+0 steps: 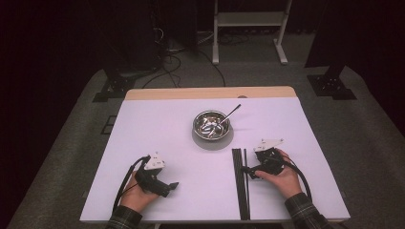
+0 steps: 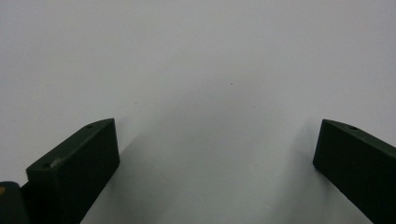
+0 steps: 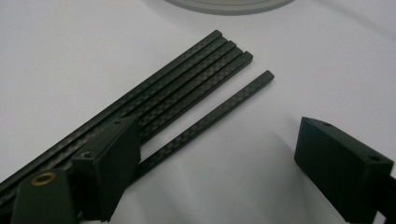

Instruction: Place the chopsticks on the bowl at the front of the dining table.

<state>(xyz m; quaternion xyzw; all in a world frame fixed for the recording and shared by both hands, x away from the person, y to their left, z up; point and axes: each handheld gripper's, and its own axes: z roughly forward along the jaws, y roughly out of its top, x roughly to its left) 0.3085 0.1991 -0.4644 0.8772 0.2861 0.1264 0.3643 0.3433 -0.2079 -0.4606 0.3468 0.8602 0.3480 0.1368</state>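
Right gripper view: five black carbon-weave rods (image 3: 187,93) lie on the white table (image 3: 70,56) (four packed side by side, one slightly apart); the right gripper (image 3: 219,158) stands wide open over them, gripping nothing; the left gripper (image 2: 215,163) gapes wide above bare table; one steel bowl (image 1: 211,124) holds one spoon (image 1: 229,114).

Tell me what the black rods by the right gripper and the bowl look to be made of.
Black rods: likely carbon fibre, a woven checker pattern shows on their square, matte-sheen faces. Bowl: apparently polished metal, probably steel, given its bright mirror-like reflections.
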